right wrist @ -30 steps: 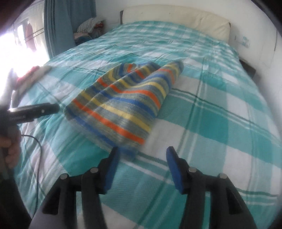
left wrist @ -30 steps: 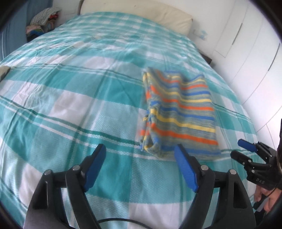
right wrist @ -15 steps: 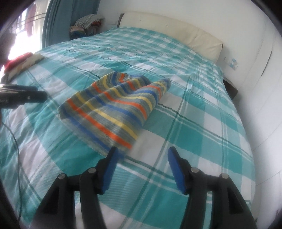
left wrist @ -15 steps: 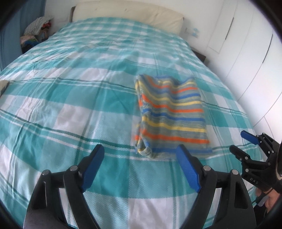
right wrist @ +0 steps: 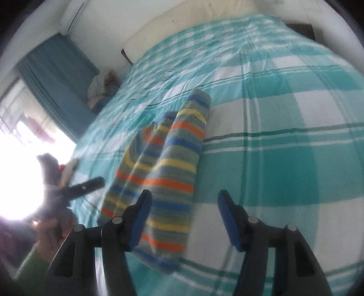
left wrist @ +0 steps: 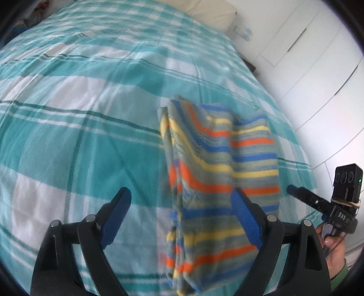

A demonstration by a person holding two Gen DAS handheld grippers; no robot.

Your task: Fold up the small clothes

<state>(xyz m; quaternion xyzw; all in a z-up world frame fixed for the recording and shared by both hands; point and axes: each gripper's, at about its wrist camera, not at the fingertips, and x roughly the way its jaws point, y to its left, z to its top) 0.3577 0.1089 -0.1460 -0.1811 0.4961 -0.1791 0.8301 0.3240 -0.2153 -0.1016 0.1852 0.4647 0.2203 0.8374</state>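
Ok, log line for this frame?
garment: striped cloth folded on bed | left gripper: opening, empty | right gripper: opening, empty

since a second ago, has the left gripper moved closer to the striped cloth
Yes. In the left wrist view the striped cloth now reaches down between the left gripper fingers, and the pillow sits nearer the top edge.

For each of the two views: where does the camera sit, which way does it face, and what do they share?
Left wrist: on the left gripper, angled down at the striped garment on the checked bedspread; jaws opening, empty; right hand at right.
Right wrist: on the right gripper, looking down over the garment toward the headboard; left hand at left.
Shared: garment, bedspread.
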